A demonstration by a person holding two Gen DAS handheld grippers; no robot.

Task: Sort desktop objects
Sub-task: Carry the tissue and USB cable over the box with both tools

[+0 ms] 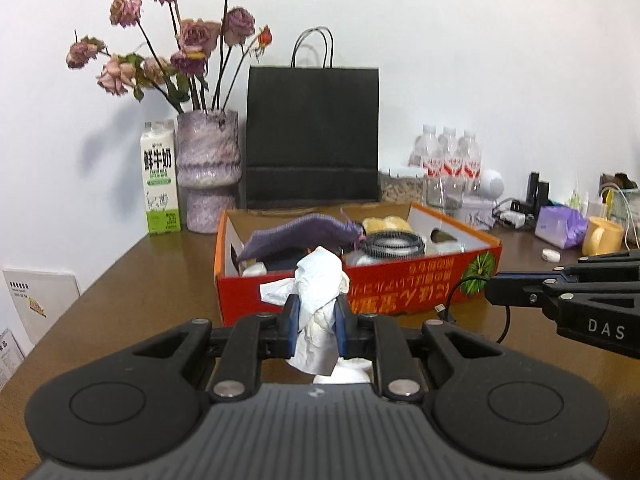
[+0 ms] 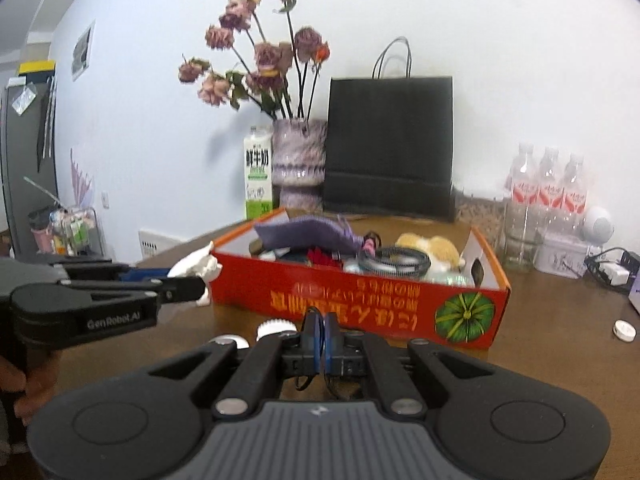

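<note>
The left tongs (image 1: 316, 316) pinched a crumpled white tissue (image 1: 318, 280) before the red cardboard box (image 1: 400, 284). The right tongs (image 2: 321, 330) were pressed together, seemingly on a thin black cable (image 2: 304, 382).

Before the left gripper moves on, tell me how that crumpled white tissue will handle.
The crumpled white tissue looks floppy: it sags below the left gripper and bunches above it. It is probably very light, being thin and creased. It may tear or slip if tugged, since only a narrow fold sits between the pads.

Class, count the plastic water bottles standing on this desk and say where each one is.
3. The bottles stand in a row at the wall, right of the black paper bag: left, middle, right. More may be hidden behind.
</note>
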